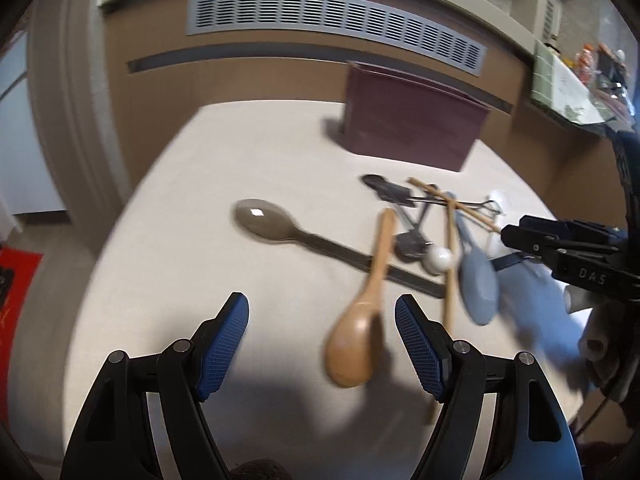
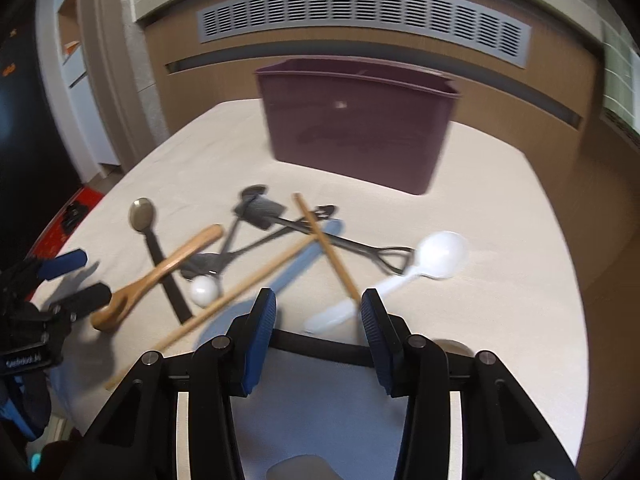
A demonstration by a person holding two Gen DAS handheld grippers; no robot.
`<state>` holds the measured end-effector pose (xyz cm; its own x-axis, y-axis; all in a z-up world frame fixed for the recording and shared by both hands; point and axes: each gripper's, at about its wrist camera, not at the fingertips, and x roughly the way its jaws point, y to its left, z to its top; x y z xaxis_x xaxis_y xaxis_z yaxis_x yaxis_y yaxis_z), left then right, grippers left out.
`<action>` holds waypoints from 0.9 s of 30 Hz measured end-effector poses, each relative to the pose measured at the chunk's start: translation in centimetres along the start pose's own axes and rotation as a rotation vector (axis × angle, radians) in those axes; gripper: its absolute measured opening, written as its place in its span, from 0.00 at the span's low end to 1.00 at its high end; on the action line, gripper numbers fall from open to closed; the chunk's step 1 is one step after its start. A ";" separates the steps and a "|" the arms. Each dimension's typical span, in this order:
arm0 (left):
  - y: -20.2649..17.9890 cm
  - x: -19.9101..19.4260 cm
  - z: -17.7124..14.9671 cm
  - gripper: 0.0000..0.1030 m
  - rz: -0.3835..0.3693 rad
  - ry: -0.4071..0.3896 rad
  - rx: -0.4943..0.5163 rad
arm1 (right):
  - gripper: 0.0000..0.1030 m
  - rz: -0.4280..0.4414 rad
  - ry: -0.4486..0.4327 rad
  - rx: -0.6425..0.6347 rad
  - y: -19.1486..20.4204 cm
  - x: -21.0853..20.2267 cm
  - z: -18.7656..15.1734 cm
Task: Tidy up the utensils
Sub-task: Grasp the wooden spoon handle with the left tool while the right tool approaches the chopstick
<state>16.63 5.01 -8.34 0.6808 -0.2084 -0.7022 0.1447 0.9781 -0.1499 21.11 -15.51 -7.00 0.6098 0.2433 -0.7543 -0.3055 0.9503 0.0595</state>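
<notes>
Utensils lie in a loose crossed pile on the cream cloth-covered counter (image 2: 500,216), in front of a dark plum plastic bin (image 2: 356,128) standing upright near the counter's back edge. In the pile: a wooden spoon (image 2: 160,272) lying over the flat dark handle of a grey-bowled spoon (image 2: 143,210), two thin wooden sticks (image 2: 326,248) crossing each other, black wire-handled tools (image 2: 360,246), a small white ball-shaped thing (image 2: 204,290), a blue-grey spatula (image 1: 478,280), and a white plastic spoon (image 2: 436,256) at the right edge of the pile.

Right tool (image 2: 318,312) has its jaws apart, nothing pinched; the white spoon's handle and one stick end lie just beyond and between the fingertips, with a black bar-like thing lower between the fingers, its identity unclear. Left tool (image 1: 322,320) is wide open and empty, with the wooden spoon's bowl in the gap near its right finger. Blue ribbed pads on black fingers.

Readable: "DAS" on the right tool as seen from the left wrist. A grey slatted vent (image 2: 360,16) sits in the brown wall panel behind. Frames are motion-blurred.
</notes>
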 end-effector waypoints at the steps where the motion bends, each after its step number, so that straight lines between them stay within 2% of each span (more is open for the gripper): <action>1: -0.3 0.1 0.2 0.71 -0.017 0.000 0.002 | 0.40 -0.012 -0.003 0.008 -0.4 -0.2 -0.2; 5: -2.0 0.7 1.9 0.66 -0.026 -0.029 0.049 | 0.40 -0.042 -0.007 0.043 -2.0 -0.9 -1.0; 6: -2.3 1.0 2.3 0.61 -0.023 -0.023 0.064 | 0.40 -0.048 -0.006 0.051 -2.4 -1.0 -1.3; 7: -2.5 1.3 2.6 0.52 -0.025 -0.014 0.075 | 0.40 -0.050 -0.005 0.055 -2.5 -1.0 -1.5; 10: -2.4 3.3 3.3 0.39 -0.049 0.059 0.069 | 0.40 -0.056 -0.007 0.073 -3.1 -1.2 -2.1; 12: -2.3 4.4 3.7 0.38 -0.083 0.113 0.058 | 0.40 -0.059 -0.014 0.083 -3.4 -1.4 -2.4; 16: -2.9 4.8 4.3 0.36 -0.087 0.114 0.100 | 0.40 -0.058 -0.033 0.074 -3.3 -1.8 -2.7; 20: -3.2 5.6 5.1 0.26 -0.109 0.151 0.123 | 0.40 -0.054 -0.049 0.045 -2.9 -1.8 -2.5; 24: -3.5 6.5 5.8 0.19 -0.136 0.215 0.142 | 0.40 0.000 -0.035 0.002 -3.0 -1.2 -0.7; 27: -3.5 6.6 6.1 0.13 -0.145 0.224 0.141 | 0.40 0.035 0.006 -0.054 -2.9 0.4 1.5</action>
<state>25.02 0.25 -8.23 0.4727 -0.3252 -0.8190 0.3374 0.9254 -0.1727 23.30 -17.87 -6.51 0.5939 0.2753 -0.7560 -0.3659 0.9292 0.0508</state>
